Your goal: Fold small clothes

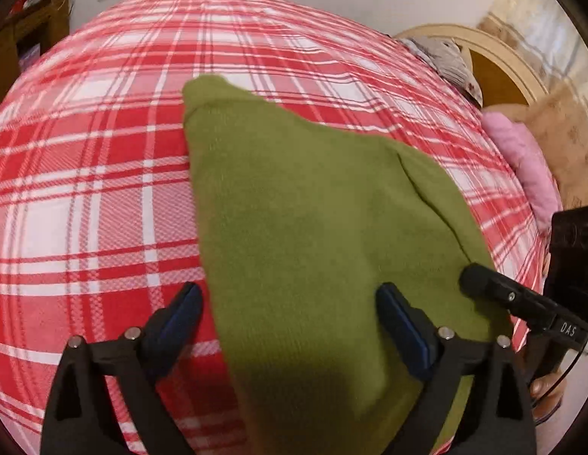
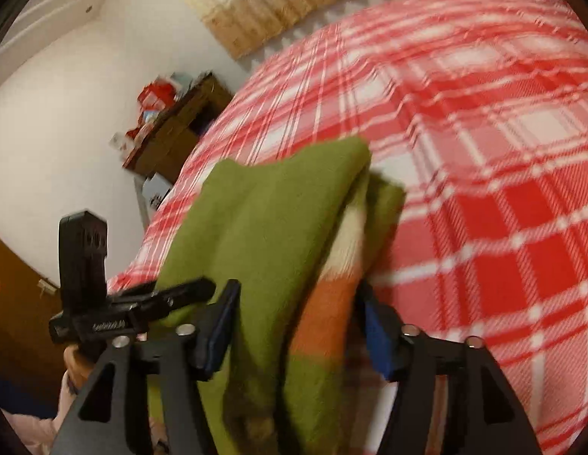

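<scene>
A folded green knitted garment [image 1: 294,197] lies on the red-and-white plaid bed cover [image 1: 104,189], reaching toward the near edge. My left gripper [image 1: 290,295] is wide open above its near end, one finger over the cover and the other over the green cloth. In the right wrist view the garment [image 2: 271,220] shows cream and orange stripes along its folded edge. My right gripper [image 2: 299,314] stands open with that folded edge between its fingers. One of its fingers [image 1: 479,278] rests at the cloth's right border. A left gripper finger [image 2: 195,290] shows at the garment's left.
The plaid cover [image 2: 483,151] spreads far beyond the garment. A pink cloth [image 1: 521,159], a grey patterned pillow [image 1: 445,60] and a curved headboard [image 1: 494,49] sit at the right. A cluttered wooden cabinet [image 2: 180,129] stands beside the bed. A hand [image 2: 76,364] holds the left gripper.
</scene>
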Demonstrator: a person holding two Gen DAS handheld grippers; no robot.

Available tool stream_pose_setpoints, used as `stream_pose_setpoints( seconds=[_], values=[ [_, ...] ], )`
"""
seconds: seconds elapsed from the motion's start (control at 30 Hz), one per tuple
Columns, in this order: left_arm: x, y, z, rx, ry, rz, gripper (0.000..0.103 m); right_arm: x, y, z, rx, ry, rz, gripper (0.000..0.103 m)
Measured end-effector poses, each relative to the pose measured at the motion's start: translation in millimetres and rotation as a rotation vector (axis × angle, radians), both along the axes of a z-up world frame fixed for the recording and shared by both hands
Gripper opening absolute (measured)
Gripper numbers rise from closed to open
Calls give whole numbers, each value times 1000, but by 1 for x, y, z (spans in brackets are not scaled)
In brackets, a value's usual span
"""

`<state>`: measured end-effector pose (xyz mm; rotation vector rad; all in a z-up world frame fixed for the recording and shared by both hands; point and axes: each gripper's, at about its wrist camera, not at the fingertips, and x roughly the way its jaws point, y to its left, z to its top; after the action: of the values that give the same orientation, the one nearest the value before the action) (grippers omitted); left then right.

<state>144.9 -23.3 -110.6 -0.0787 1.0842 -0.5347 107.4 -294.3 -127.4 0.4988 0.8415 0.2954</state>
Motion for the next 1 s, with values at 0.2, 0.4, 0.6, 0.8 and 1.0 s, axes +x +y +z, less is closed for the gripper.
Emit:
stream_pose_setpoints(
  seconds=[0.2, 0.4, 0.6, 0.8, 1.0],
  values=[
    [-1, -15, 1, 36, -59, 2, 97, 17, 5, -16, 42, -4, -13, 74],
    [-2, -23, 2, 28, -102, -14, 83, 22, 25, -10, -93, -17, 12, 55],
    [-11, -27, 9, 39, -165, 6, 57, 21, 41, -4, -177, -46, -12, 41],
    [-24, -27, 22, 69, -220, 21, 39, 0, 65, 25, -277, -135, -23, 37],
    [-44, -21, 35, 80, -272, 36, 38, -26, 82, 46, -313, -193, -33, 37]
  ],
)
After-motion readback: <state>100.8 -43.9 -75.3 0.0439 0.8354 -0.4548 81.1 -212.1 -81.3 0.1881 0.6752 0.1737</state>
